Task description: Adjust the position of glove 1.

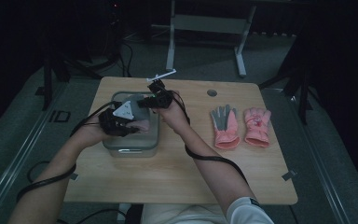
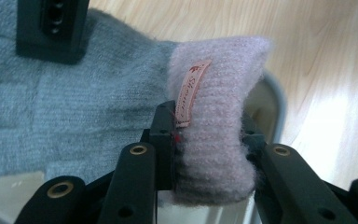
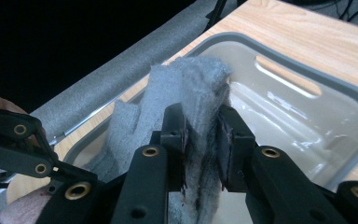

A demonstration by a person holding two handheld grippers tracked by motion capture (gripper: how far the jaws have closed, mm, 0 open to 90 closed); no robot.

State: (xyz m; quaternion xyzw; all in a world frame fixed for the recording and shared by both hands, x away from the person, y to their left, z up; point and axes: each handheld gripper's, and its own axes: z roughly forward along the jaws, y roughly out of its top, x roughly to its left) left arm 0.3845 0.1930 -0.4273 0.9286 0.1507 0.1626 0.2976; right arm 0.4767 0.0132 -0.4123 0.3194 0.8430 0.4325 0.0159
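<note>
A grey knit glove (image 1: 143,112) with a pale pink cuff (image 2: 214,112) hangs stretched between my two grippers above a grey plastic bin (image 1: 130,150). My left gripper (image 2: 209,126) is shut on the cuff, right beside its small sewn label (image 2: 191,91); in the high view the left gripper (image 1: 121,122) hovers over the bin's left half. My right gripper (image 3: 203,126) is shut on the glove's grey finger end (image 3: 186,88), and in the high view the right gripper (image 1: 156,99) is over the bin's far side.
The bin (image 3: 279,51) looks bare inside on its right part. Two pink gloves lie on the wooden table (image 1: 177,172) to the right: one with a grey palm (image 1: 224,125), one all pink (image 1: 257,127). A round cable hole (image 1: 211,92) is near the far edge.
</note>
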